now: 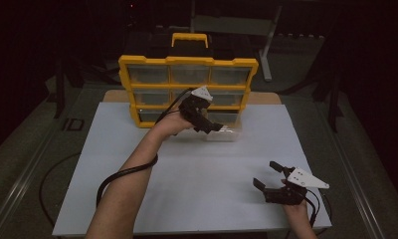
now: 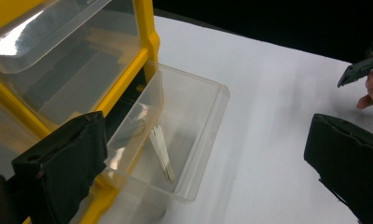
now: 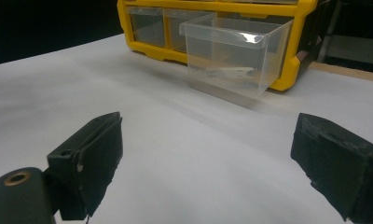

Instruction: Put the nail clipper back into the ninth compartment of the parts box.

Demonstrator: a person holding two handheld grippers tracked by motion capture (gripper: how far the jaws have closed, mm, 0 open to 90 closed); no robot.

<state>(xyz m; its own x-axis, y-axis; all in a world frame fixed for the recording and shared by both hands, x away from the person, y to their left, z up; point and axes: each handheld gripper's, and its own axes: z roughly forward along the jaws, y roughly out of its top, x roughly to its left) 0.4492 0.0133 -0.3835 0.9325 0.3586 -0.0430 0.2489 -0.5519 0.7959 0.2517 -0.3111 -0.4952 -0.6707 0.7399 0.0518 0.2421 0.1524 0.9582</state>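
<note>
Nearest the person's side, the right gripper [image 1: 269,179] sits low over the white table [image 1: 197,199], well in front of the yellow organizer [image 1: 187,89] and off to its right. Its jaws stand wide apart with nothing between them — in the right gripper view they frame bare tabletop. The hand behind it is mostly cut off at the bottom edge, and the grey three-cornered plate hides the top of the tool.

Farther in, the left forearm reaches forward to the organizer's bottom row, the wrist bent so the left gripper [image 1: 218,127] points down and to the right at the clear drawer [image 1: 226,130]. That drawer is pulled partway out of the organizer's lower right slot and juts over the table. From above, the gripper body covers much of the drawer, so it is hard to say whether a jaw touches its wall. The left gripper view shows the jaws spread wide, one dark jaw low beside the drawer's near corner, the other well off over the table; nothing is clamped.

Inside the drawer lie pale flat sticks [image 2: 162,154] leaning along its floor toward the front wall — how many I cannot tell through the glare on the plastic.

Behind, the organizer's other clear compartments are dim and their contents unreadable. Its yellow handle [image 1: 189,39] rises into a dark room where little can be made out.
</note>
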